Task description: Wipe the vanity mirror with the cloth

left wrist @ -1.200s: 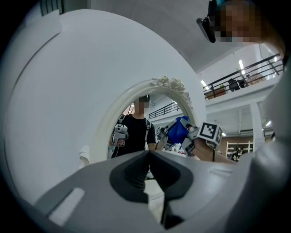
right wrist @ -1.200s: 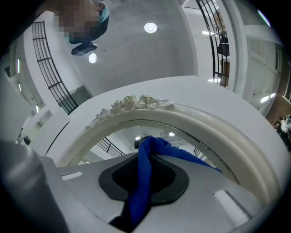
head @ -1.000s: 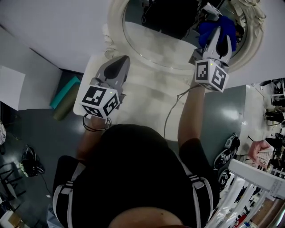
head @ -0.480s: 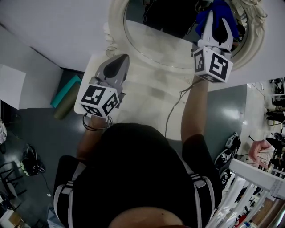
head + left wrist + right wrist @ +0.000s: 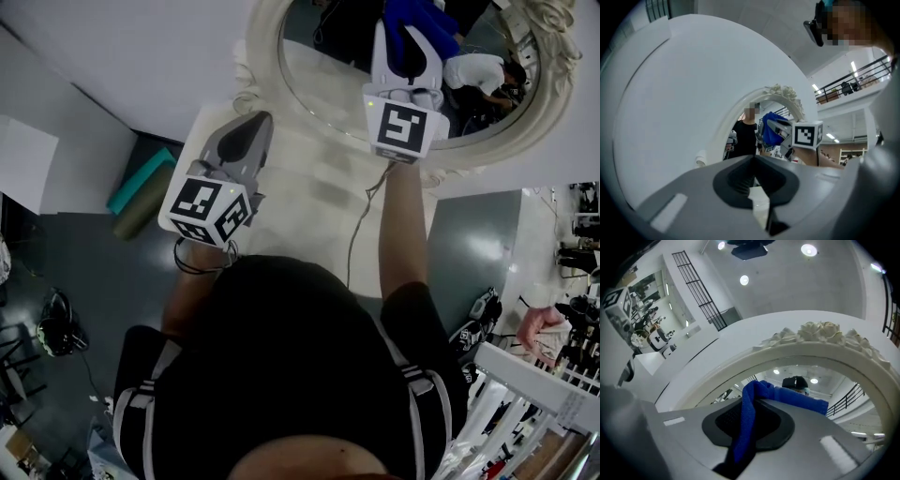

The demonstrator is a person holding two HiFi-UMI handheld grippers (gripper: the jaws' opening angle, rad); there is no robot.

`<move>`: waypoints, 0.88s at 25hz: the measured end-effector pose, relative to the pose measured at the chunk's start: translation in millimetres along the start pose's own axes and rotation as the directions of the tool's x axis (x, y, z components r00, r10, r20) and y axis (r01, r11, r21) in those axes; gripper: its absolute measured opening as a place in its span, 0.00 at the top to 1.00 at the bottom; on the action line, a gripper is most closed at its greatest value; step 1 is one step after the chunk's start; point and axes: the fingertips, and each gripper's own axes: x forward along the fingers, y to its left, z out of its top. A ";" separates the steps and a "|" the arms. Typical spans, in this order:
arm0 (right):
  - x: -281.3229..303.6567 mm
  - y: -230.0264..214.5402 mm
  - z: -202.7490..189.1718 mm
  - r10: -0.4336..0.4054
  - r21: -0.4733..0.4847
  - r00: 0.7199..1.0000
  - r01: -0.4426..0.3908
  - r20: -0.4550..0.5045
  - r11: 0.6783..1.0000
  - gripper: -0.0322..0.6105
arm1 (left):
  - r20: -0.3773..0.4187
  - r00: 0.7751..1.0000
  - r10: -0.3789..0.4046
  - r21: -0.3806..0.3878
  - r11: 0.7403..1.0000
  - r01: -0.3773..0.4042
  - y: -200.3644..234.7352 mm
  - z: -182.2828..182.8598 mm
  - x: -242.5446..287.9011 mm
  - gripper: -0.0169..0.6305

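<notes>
Cloth [image 5: 745, 427], blue, sits pinched in right gripper [image 5: 405, 33], vanity mirror [image 5: 323, 80] glass straight ahead of its jaws; left gripper [image 5: 253, 127] closed, empty, farther from the glass.

Light-grey moulded plastic left gripper [image 5: 260, 122]: tapered shell, dark oval recess on top, ribbed dark pads inside. White cube with black square markers [image 5: 208, 210] at rear. Right gripper [image 5: 401, 26]: same grey shell, matching marker cube [image 5: 403, 127]. Thin pale cable [image 5: 359, 230] under right cube. Black short-sleeved top [image 5: 281, 356], white sleeve stripes [image 5: 128, 412]. Dark cord loop [image 5: 192, 264] round left wrist.
</notes>
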 end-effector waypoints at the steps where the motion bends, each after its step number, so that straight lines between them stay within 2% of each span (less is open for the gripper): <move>1: 1.5 12.6 -6.2 0.017 -0.022 1.000 -0.017 -0.014 1.000 0.87 | 0.001 1.000 0.009 -0.001 1.000 -0.009 3.4 0.1 -2.6 0.96; 9: 1.6 100.7 -57.6 0.144 -0.065 0.986 -0.150 -0.081 0.987 0.88 | -0.004 0.998 0.058 -0.008 0.998 -0.058 16.9 -3.0 -20.4 0.96; 13: -1.6 138.1 -88.0 0.210 -0.067 0.970 -0.220 -0.125 0.973 0.87 | -0.006 0.997 0.071 -0.005 0.997 -0.071 20.7 -3.9 -26.8 0.96; 18: -14.7 179.6 -130.4 0.281 -0.129 0.942 -0.307 -0.183 0.943 0.87 | 0.000 0.995 0.096 -0.002 0.995 -0.096 22.7 -2.2 -38.8 0.96; 22: -24.8 202.4 -159.6 0.337 -0.054 0.914 -0.357 -0.227 0.933 0.87 | -0.001 0.993 0.118 -0.001 0.993 -0.118 26.4 -3.8 -51.0 0.96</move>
